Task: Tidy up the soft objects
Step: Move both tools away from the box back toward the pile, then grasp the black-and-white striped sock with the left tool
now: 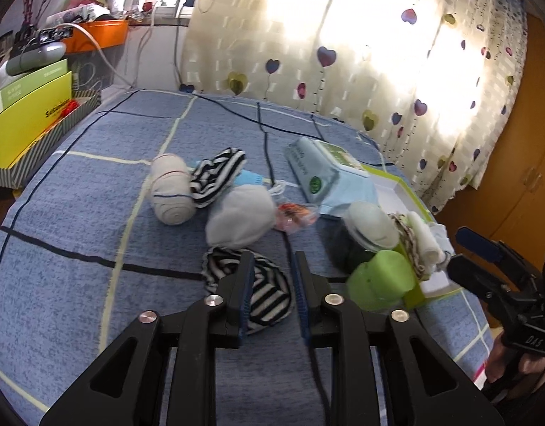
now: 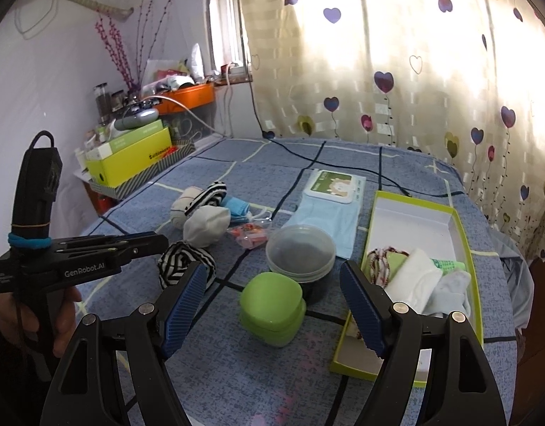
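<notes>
Reaching for the striped sock (image 1: 258, 291) at six o'clock on the bed (image 1: 94, 213), left gripper (image 1: 272, 266) parted and empty above it, right gripper (image 2: 272, 284) wide open; next, probably closing and carrying to the box (image 2: 464, 234) at three o'clock.

The tray (image 2: 464, 248) lies on the bed (image 2: 236, 372); folded cloths (image 2: 421, 280) sit in its near end; left of it, the lidded tub (image 2: 300, 252); farther left, rolled socks (image 2: 205, 223).
</notes>
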`<state>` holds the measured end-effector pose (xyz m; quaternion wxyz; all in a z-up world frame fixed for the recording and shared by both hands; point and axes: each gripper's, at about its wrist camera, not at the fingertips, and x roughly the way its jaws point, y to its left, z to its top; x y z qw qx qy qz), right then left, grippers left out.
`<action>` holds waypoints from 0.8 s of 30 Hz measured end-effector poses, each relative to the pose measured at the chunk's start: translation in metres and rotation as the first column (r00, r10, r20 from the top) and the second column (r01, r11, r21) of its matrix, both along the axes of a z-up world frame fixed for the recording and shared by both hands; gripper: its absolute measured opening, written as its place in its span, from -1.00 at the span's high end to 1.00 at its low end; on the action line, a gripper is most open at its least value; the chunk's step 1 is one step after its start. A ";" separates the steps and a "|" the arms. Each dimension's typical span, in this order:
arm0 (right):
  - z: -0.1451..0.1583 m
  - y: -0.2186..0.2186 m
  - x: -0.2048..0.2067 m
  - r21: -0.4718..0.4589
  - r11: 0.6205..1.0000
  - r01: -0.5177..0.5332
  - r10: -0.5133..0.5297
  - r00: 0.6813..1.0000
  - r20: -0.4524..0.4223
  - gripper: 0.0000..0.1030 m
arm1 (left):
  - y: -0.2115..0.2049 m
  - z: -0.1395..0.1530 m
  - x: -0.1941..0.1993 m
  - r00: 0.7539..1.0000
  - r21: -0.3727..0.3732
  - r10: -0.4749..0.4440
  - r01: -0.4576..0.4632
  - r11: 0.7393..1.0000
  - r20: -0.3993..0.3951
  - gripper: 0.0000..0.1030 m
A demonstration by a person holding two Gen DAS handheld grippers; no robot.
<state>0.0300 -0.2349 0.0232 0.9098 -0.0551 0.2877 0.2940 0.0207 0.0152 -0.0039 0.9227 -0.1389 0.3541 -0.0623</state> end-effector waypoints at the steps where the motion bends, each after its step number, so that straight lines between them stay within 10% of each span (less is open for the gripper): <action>1: 0.000 0.002 0.000 -0.001 1.000 -0.002 0.002 1.000 0.000 -0.51 | 0.003 -0.002 0.000 1.000 -0.005 0.007 -0.007 1.000 -0.003 0.19; 24: -0.004 0.038 0.012 -0.042 0.996 -0.074 0.074 0.997 -0.015 -0.51 | -0.005 -0.052 0.030 0.986 0.048 -0.016 0.024 0.999 -0.168 0.07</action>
